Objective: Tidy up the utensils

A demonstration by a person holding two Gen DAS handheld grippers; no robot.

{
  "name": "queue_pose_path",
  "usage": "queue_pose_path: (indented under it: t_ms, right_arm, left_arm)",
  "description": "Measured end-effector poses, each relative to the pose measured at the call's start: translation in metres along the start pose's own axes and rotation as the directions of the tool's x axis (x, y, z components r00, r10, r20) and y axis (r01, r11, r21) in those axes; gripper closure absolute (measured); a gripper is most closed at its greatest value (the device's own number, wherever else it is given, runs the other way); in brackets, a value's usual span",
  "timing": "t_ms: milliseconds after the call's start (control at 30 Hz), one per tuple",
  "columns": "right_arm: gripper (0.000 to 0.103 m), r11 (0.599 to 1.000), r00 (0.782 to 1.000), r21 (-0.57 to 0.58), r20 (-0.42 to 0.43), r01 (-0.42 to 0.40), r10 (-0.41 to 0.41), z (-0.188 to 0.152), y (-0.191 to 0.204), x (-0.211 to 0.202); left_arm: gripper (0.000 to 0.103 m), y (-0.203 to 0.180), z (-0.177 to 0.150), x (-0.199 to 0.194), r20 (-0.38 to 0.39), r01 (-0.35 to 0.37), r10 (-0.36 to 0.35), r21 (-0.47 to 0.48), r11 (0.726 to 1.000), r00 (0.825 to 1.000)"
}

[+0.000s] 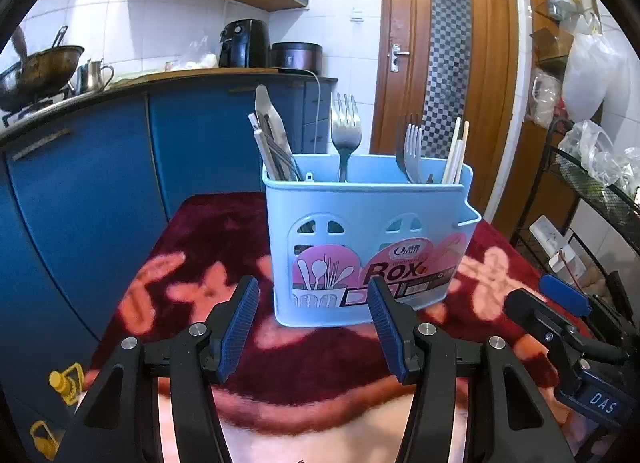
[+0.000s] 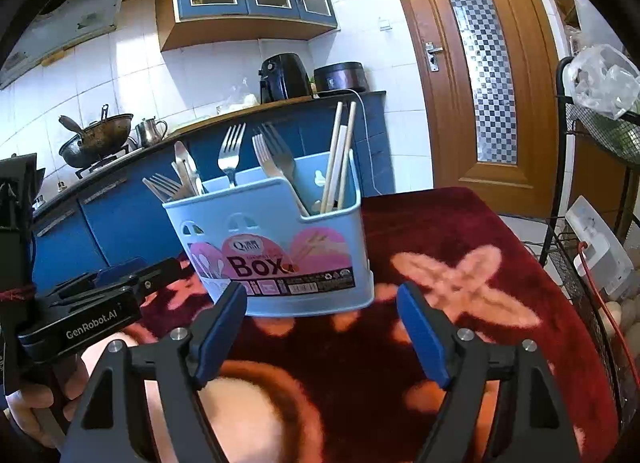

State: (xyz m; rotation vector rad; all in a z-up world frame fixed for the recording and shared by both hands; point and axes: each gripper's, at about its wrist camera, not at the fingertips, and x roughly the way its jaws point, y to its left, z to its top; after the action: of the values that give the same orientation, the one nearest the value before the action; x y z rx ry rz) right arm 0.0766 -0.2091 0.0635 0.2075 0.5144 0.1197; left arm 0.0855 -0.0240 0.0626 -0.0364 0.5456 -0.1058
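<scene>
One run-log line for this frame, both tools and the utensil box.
left tool: open, empty | right tool: open, empty | blue utensil box: upright on red cloth, holds forks, chopsticks | no contact

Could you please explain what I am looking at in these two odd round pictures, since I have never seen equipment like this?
There is no robot arm here: a person holds a two-finger gripper in each hand, and each carries a fisheye camera looking forward along its fingers.

One picture is from the left gripper, the other from the right gripper. Both are open and hold nothing.

Ahead, on a table with a dark red patterned cloth, stands a light blue utensil box. Upright in it are forks, chopsticks and a knife. No loose utensil shows on the cloth. Behind is a kitchen counter and a wooden door.
</scene>
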Motion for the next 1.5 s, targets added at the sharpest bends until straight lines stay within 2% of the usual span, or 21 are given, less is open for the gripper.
queue_pose_path:
  t_ms: [733, 1500]
  right_arm:
    - [0.023, 1.0, 1.0, 0.011, -0.021, 0.006, -0.005, -0.003, -0.003, 0.004]
    - [0.023, 1.0, 1.0, 0.01, -0.02, 0.006, -0.006, -0.003, -0.002, 0.004]
  left_arm:
    - [0.045, 0.005, -0.007, 0.01, 0.004, -0.034, 0.034, -0.028, 0.999, 0.999]
    - [0.045, 0.004, -0.005, 0.007, 0.014, -0.029, 0.029, -0.03, 0.999, 0.999]
